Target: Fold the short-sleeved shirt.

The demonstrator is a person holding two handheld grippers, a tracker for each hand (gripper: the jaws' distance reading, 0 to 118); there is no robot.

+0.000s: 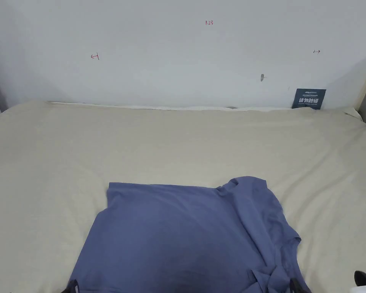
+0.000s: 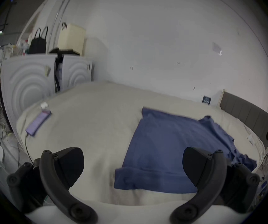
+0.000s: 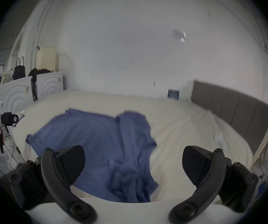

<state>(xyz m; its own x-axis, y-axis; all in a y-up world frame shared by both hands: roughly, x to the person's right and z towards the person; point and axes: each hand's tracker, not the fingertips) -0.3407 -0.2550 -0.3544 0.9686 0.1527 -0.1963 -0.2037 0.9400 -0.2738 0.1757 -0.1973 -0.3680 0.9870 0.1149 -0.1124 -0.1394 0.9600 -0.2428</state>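
While the blue shirt [image 1: 186,236] lies on the bed [image 1: 178,145], near the edge closest to the person, both grippers hang over that near edge with nothing in them. The left gripper [image 2: 132,167] has its jaws spread wide, and the shirt's near left corner sits just ahead, between the jaws and a bit toward the right one. The right gripper [image 3: 133,166] is spread wide too, and below it is a bunched, wrinkled part of the shirt, maybe a sleeve, though the blur makes it hard to be sure.

The shirt's left side is flat and smooth with a neat straight edge. Its right side is lumpy, with cloth piled and folded over itself. The long way of the shirt seems to run from the person toward the wall [image 1: 178,57], so each gripper faces along it.

The right gripper looks nearer to the messy part, so I think it should work first, to pull that side flat or fold it over. The left gripper is close to its own corner and could pinch there. Both are held low and level, pointing at the wall. A phone [image 2: 38,123] lies on the bed, well apart from the shirt on the left.
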